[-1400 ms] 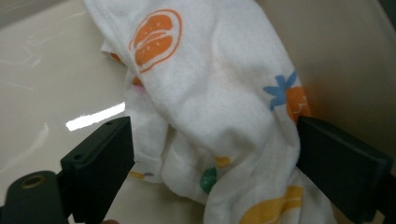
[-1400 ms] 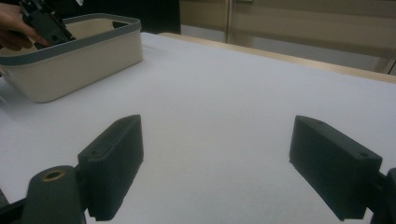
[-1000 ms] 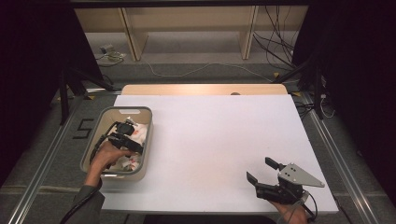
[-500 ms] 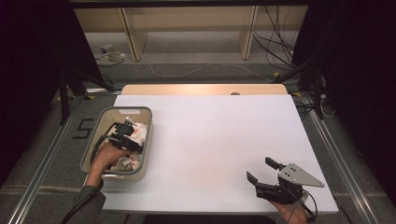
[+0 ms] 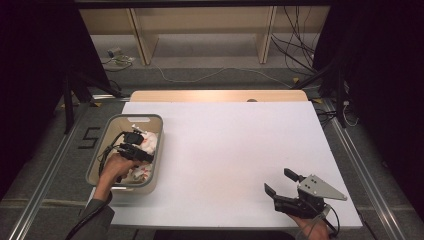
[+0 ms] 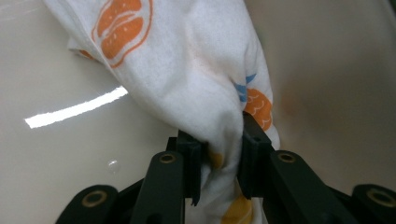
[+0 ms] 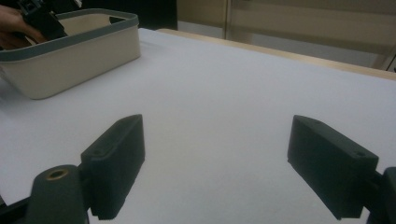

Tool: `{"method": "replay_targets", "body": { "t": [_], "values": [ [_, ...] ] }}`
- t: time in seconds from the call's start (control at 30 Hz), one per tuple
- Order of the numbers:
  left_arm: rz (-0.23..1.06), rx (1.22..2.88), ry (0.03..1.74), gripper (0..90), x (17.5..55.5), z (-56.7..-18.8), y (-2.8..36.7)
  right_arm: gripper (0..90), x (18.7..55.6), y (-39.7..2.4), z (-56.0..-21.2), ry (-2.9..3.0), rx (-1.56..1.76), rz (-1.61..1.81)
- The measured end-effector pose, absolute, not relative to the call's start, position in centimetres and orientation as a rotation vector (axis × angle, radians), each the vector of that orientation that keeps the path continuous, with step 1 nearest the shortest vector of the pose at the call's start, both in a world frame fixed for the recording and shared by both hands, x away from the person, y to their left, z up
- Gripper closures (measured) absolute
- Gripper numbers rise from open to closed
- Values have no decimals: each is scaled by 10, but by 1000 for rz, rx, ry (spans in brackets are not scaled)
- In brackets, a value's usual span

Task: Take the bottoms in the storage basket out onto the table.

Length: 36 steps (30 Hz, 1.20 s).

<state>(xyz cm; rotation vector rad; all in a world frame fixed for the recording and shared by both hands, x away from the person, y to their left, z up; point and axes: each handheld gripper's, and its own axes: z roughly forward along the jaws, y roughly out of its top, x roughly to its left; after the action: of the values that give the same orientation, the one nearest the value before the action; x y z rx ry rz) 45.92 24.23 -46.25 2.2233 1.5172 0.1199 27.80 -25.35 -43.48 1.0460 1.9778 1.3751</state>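
The white cloth [image 6: 187, 79] with orange prints lies inside the beige basket [image 5: 155, 150], near the basket's pale inner wall, and a bunched fold of it sits between the jaws of the left tool [image 6: 219, 163]. The risk I see is that the pinch takes only a thin fold near the edge: when the cloth is lifted, the fabric could slide out of the pads and fall back into the basket. A second risk is that the rest of the cloth drags on the basket's rim or on other pieces inside, so the light basket tips or shifts on the white surface [image 5: 225, 145]. The left tool has just been closing, and its jaws now stand narrow and clamped on the cloth, with fabric bulging above and below the pads. The right tool [image 5: 286, 184] rests well apart from the basket, near the front edge of the surface; its jaws are spread wide and hold nothing.
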Motion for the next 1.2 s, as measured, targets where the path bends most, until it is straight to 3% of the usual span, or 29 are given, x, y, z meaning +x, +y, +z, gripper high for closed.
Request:
{"method": "replay_targets", "body": {
  "t": [1.2],
  "values": [
    [126,2014,1432,743,446,-420,259,200,279,-258,-436,1951,1084,1388]
  ]
}}
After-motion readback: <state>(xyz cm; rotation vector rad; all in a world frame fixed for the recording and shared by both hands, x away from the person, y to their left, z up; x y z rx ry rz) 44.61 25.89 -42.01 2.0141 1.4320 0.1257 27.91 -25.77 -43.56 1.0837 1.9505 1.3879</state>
